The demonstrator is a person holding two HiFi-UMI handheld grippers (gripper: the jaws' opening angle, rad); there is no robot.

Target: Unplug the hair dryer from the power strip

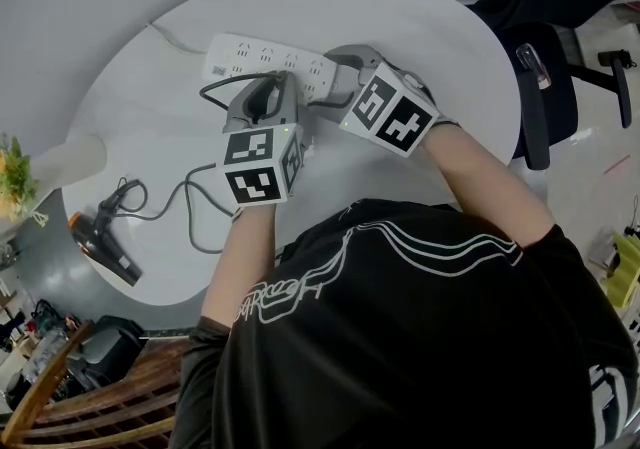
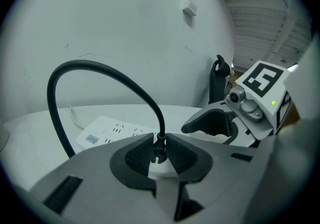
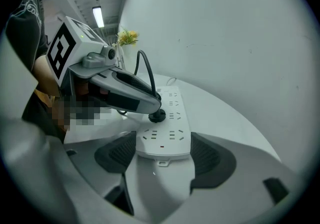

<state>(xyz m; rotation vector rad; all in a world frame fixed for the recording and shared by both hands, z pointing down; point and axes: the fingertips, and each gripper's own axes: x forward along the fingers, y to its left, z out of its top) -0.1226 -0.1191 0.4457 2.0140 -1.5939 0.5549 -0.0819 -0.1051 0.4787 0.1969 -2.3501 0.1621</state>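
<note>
Round white table (image 1: 430, 27), grey wall behind.

1. Plug (image 3: 157, 115): black, seated in a socket of the strip (image 3: 165, 138). My left gripper (image 2: 159, 155) has its jaws drawn narrow and clamped on the plug, one ribbed pad on each side.
2. Cord (image 2: 100, 68): black. It rises from between my left jaws, arches up and drops away to their left.
3. Strip: white, flat on the table. Its near end sits between the jaws of my right gripper (image 3: 165, 158), which are set wide with a pad against each long side. The rest runs straight out ahead of those jaws, and the plug stands just beyond them.
4. Dryer (image 1: 105, 237): dark, lying near the table's edge, well apart from both jaws, to the left of the left pair.
5. Chair (image 1: 560, 57): black, off the table, to the right of the right jaws.
</note>
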